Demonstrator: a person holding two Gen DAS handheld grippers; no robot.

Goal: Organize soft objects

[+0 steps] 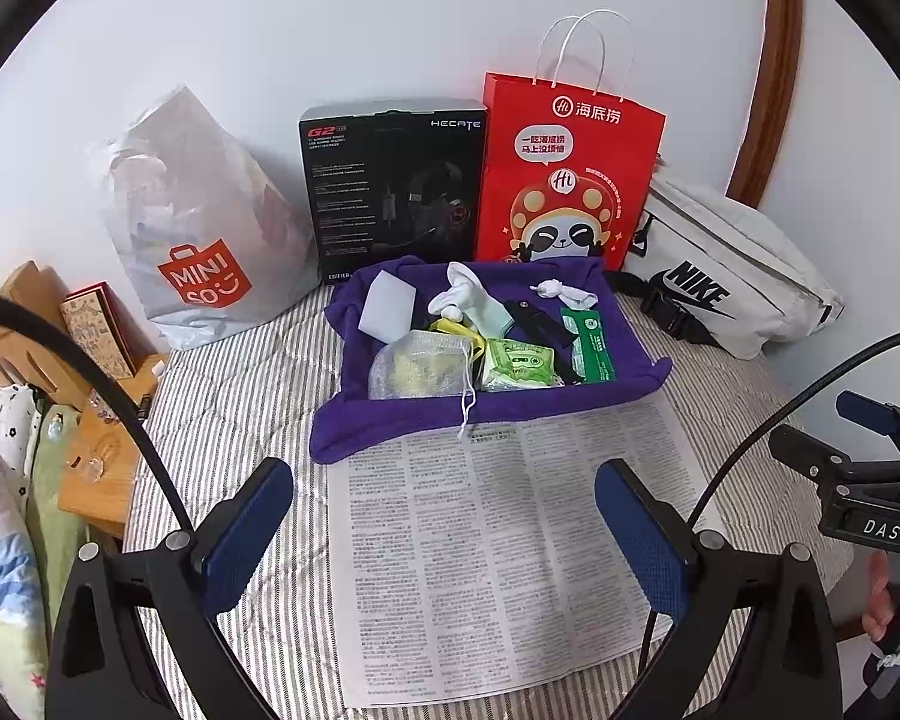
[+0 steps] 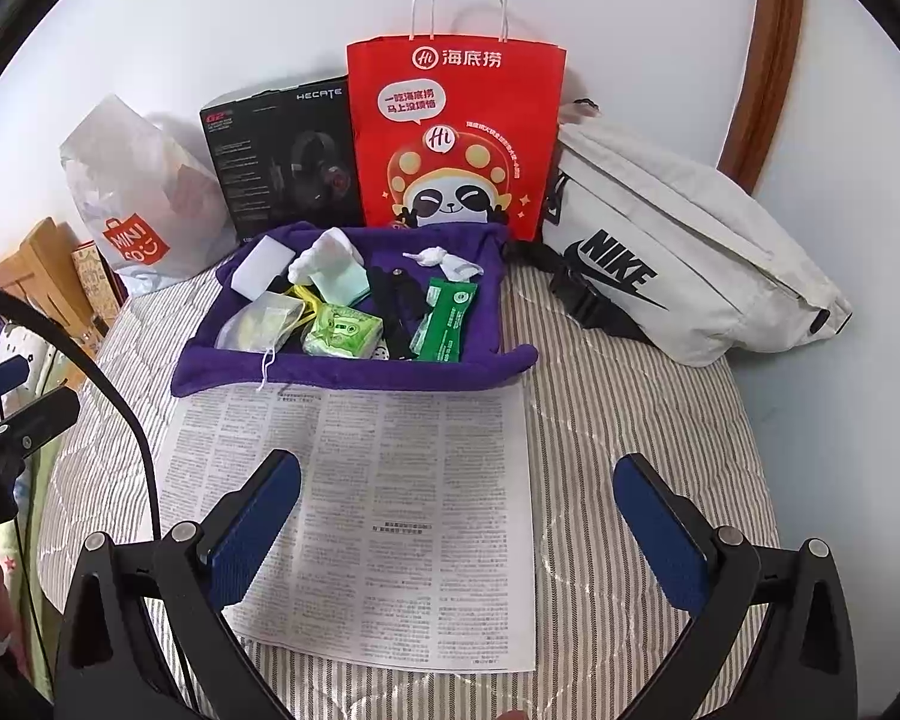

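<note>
A purple cloth tray (image 1: 390,420) (image 2: 342,375) sits on the striped bed. It holds several soft items: a white sponge (image 1: 387,306) (image 2: 261,267), a white sock (image 1: 459,294) (image 2: 324,258), a mesh pouch (image 1: 417,369) (image 2: 264,315), a light green tissue pack (image 1: 519,363) (image 2: 342,330), a dark green packet (image 1: 591,345) (image 2: 447,318) and a knotted white cloth (image 1: 561,291) (image 2: 444,258). My left gripper (image 1: 444,474) is open and empty above a printed sheet (image 1: 498,570) (image 2: 390,522). My right gripper (image 2: 456,468) is open and empty over the same sheet; it also shows at the right edge of the left wrist view (image 1: 870,456).
Against the wall stand a grey Miniso bag (image 1: 198,222) (image 2: 138,192), a black headset box (image 1: 393,180) (image 2: 282,156), a red paper bag (image 1: 564,180) (image 2: 456,132) and a white Nike waist bag (image 1: 732,276) (image 2: 678,246). A wooden stand (image 1: 90,420) and bedding lie left.
</note>
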